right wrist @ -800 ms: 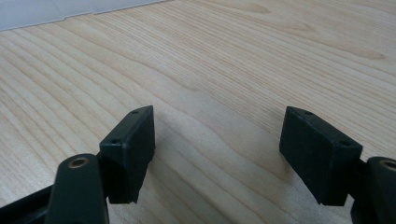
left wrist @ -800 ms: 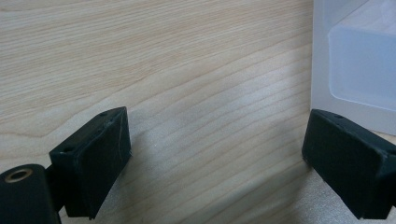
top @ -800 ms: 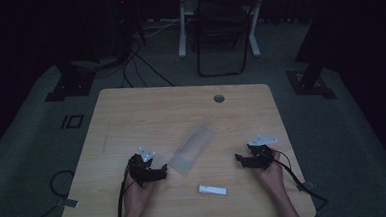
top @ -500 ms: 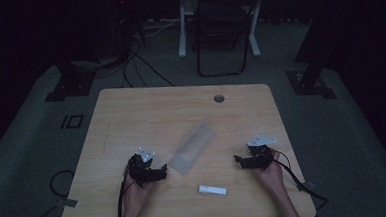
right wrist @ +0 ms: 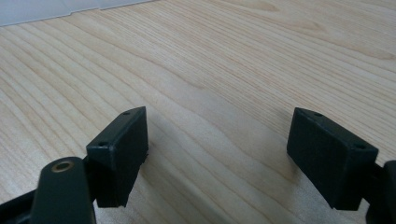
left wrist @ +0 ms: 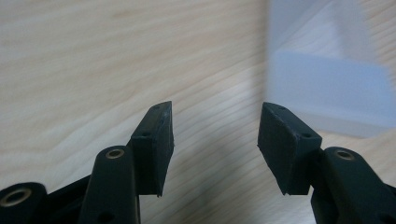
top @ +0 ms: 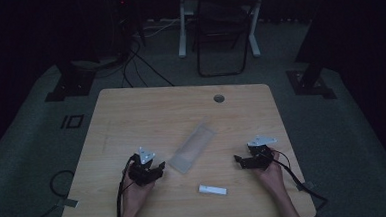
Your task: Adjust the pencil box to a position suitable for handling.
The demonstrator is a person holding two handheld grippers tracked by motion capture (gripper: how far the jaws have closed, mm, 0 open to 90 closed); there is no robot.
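Note:
A long clear plastic pouch [top: 193,147] lies slantwise in the middle of the wooden table [top: 146,111]. A small white stick-shaped object [top: 213,189] rests near the front edge. My left gripper [top: 159,168] sits low on the table just left of the pouch's near end, with its jaws pointing at it. In the left gripper view the left gripper [left wrist: 215,122] is open and holds nothing, and the pouch [left wrist: 327,79] lies blurred ahead to the right. My right gripper [top: 239,160] rests right of the pouch. The right gripper [right wrist: 219,126] is open over bare wood.
A round cable hole [top: 219,98] is set in the table's far side. Cables [top: 294,176] trail from both grippers off the front edge. A dark chair [top: 220,37] and stand legs [top: 69,85] are on the floor beyond the table.

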